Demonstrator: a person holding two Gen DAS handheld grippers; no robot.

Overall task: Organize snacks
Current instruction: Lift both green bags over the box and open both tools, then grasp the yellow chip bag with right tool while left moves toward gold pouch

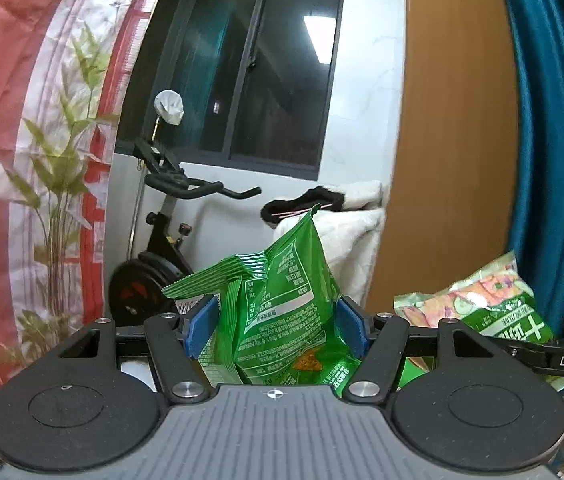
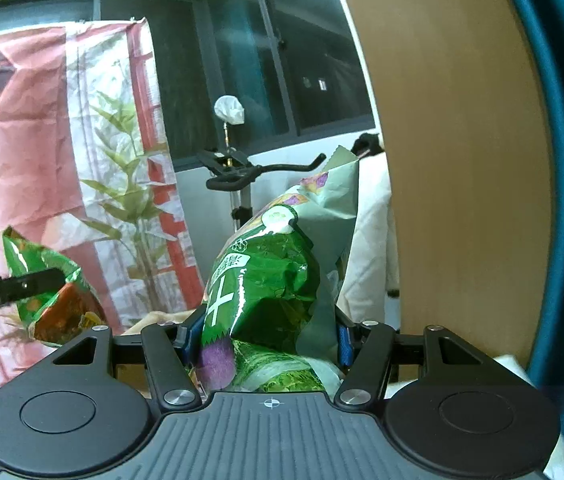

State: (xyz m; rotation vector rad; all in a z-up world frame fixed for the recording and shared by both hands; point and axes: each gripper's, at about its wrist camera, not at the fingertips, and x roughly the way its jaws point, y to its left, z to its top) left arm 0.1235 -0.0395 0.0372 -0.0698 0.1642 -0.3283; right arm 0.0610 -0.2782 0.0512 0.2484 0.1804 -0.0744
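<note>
Transport step: I am carrying green chip bag clamped in left gripper, vegetable-crisp bag clamped in right gripper, at 3 o'clock. Next: finding drop spot, none visible.

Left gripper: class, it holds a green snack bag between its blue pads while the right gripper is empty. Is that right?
Not quite. The left gripper does hold a green snack bag, but the right gripper also grips one, a green vegetable-print bag, as the right wrist view shows.

Exercise bike beneath dark window, wooden panel beside.
</note>
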